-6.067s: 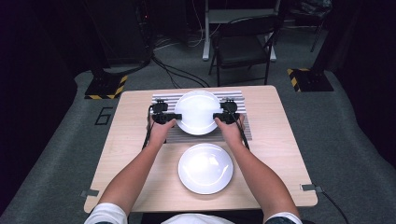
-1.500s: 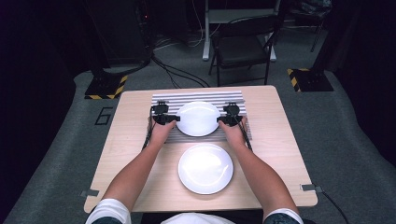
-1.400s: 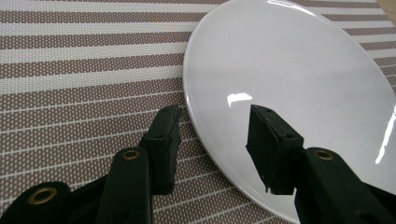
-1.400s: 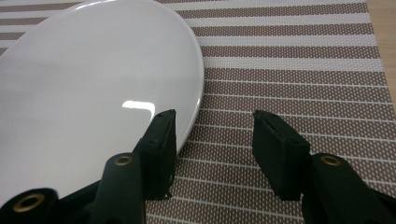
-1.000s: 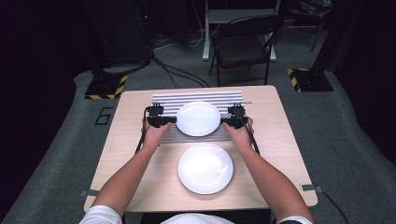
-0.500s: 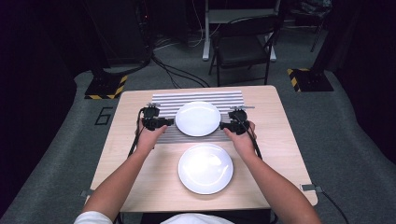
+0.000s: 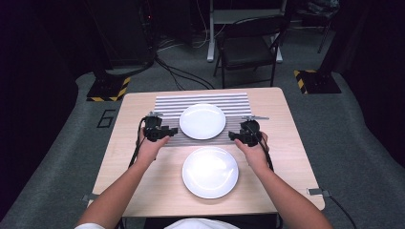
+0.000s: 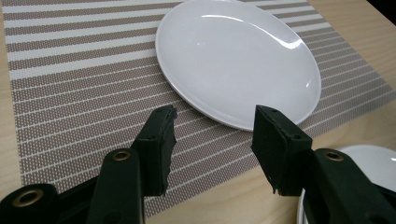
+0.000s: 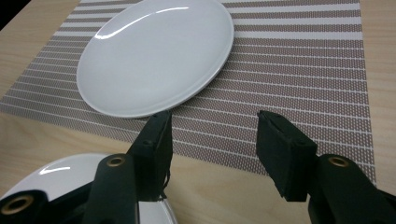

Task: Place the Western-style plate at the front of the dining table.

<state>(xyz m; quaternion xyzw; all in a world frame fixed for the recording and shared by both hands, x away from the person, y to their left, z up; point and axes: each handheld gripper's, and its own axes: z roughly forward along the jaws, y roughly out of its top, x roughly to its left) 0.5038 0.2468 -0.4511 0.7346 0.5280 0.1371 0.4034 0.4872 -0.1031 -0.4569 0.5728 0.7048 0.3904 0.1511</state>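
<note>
Beside the far plate, one to each flank:

Item 1. Left hand-held gripper (image 7: 168, 130). Jaws apart, nothing between them; they have just been opening. It now sits off the plate's left rim, drawn back toward the surface's left side from where it stood a second ago, close against that rim.

Item 2. Right hand-held gripper (image 7: 236, 136). Jaws apart and empty, also just opened wider. It has likewise pulled away from the right rim.

Item 3. Far plate (image 7: 202, 121). White, round, lying flat on the striped placemat (image 7: 167, 105), touched by neither tool. Six seconds back it was held between both tools, farther up the mat; now it rests released, near the mat's front edge. Judgement: the placing step looks complete, and both hands are free for what follows.

Item 4. Near plate (image 7: 210, 171). White, round, lying on bare wood just in front of the mat, between the person's forearms, untouched. Probably the next thing to be handled.

Item 5. Surface (image 7: 138, 191). Light wood, rectangular, carrying the mat and both plates.

Item 6. Room. Dark grey floor; a folding chair (image 7: 248, 47) beyond the surface; black cables trailing across the floor; yellow-and-black striped stand bases (image 7: 107, 89) at either side.
</note>
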